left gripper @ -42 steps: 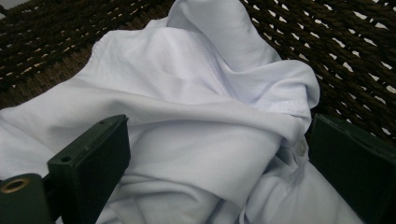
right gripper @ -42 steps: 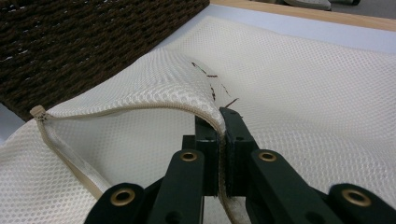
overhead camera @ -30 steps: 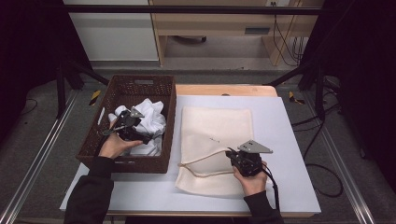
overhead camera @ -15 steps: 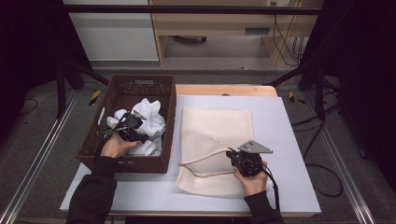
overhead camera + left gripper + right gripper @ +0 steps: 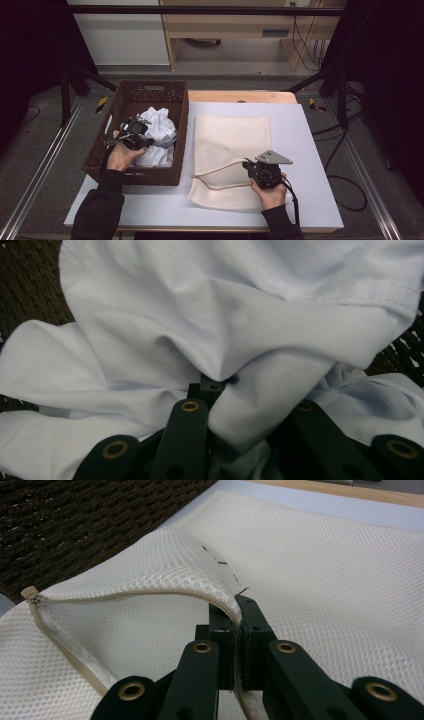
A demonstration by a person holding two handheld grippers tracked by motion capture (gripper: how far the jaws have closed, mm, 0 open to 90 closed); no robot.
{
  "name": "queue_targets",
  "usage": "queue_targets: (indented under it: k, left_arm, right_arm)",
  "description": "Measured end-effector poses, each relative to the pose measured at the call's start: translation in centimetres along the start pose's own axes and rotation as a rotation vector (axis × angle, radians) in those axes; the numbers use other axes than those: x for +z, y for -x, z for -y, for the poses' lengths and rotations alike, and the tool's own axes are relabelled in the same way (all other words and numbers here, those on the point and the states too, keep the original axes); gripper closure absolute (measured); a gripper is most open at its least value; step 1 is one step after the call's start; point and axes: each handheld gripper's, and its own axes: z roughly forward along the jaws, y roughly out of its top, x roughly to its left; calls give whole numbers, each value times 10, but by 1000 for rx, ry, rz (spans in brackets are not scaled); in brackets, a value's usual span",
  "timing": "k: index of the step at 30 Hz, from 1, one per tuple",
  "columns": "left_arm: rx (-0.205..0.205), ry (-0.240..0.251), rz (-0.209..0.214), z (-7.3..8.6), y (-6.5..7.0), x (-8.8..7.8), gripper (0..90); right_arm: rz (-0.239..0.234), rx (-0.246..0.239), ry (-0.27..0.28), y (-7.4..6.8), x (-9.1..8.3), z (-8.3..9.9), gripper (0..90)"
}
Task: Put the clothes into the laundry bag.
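At the near edge of the tabletop [image 5: 310, 150], toward its right corner, the right claw [image 5: 248, 166] is clamped tight on the upper lip of the cream mesh laundry bag [image 5: 232, 142], lifting that zippered edge so the bag's mouth gapes toward the basket; in the right gripper view the mesh is pinched flat between the jaws. The bag itself lies flat across the middle of the tabletop, reaching back toward the far edge. Along the left edge sits the brown woven basket [image 5: 150, 92], with crumpled white cloth [image 5: 159, 131] piled inside. The left claw [image 5: 145, 141] is down in that pile; its jaws have just been closing, and the left gripper view shows a fold of the cloth [image 5: 250, 405] gathered and squeezed between them.
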Motion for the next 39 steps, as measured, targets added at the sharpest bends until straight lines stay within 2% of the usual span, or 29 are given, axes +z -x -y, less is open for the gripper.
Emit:
queue_targets:
  k: [5,9,14,16,27,39]
  left_arm:
    - [-15,85,-12,2,-1,-10,787]
    - [-28,168,-38,4,-2,-19,792]
    - [-31,247,-60,6,-2,-27,793]
    - [-27,270,-71,6,-1,-29,793]
    - [-66,422,-101,8,-4,-46,795]
    - [-103,534,-114,6,-5,-70,795]
  right_arm:
    - [0,3,2,0,-1,0,872]
    - [-1,5,3,0,-1,0,872]
    - [-8,7,2,0,-1,-1,874]
    - [-9,7,3,0,-1,-1,874]
    - [-12,12,4,1,-2,-1,875]
    - [-12,12,4,0,-2,-1,875]
